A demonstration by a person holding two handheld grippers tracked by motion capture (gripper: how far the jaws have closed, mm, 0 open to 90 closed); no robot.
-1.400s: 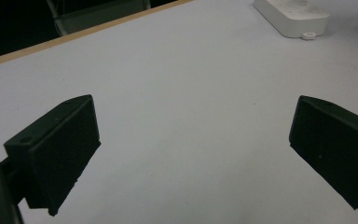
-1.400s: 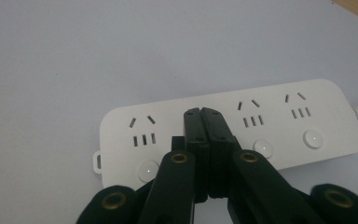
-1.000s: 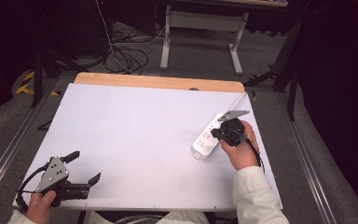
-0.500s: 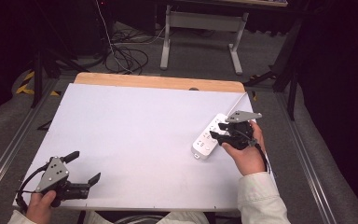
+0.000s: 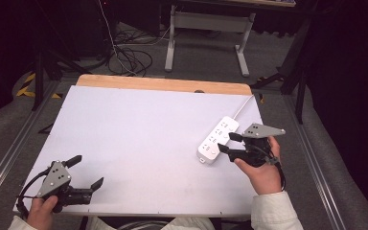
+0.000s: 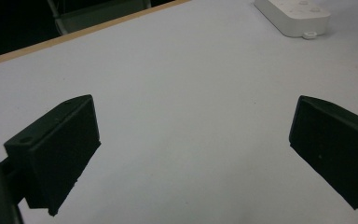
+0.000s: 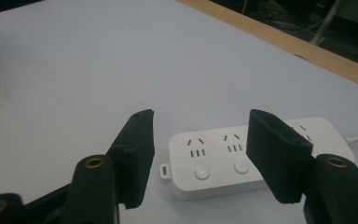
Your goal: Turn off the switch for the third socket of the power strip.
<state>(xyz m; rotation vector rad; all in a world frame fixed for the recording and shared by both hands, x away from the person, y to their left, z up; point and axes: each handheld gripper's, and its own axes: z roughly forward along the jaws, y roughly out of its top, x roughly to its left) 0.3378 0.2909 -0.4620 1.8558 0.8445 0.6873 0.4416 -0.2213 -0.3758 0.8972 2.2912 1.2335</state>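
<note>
Jaws of your right hand-held gripper (image 5: 224,143) have just been opening and stand apart, clear of the white plastic power strip (image 5: 217,139) lying just beyond them near the white bench's (image 5: 139,139) right edge. Your left hand-held gripper (image 5: 87,171) sits spread wide at the near left corner.

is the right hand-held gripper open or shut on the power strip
Open. The right hand-held gripper has just been opening; its jaws stand apart, clear of the power strip.

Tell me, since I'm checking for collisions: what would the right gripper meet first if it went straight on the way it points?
Probably the white plastic power strip, lying just ahead of the right gripper and its open jaws, though depth is uncertain.
</note>
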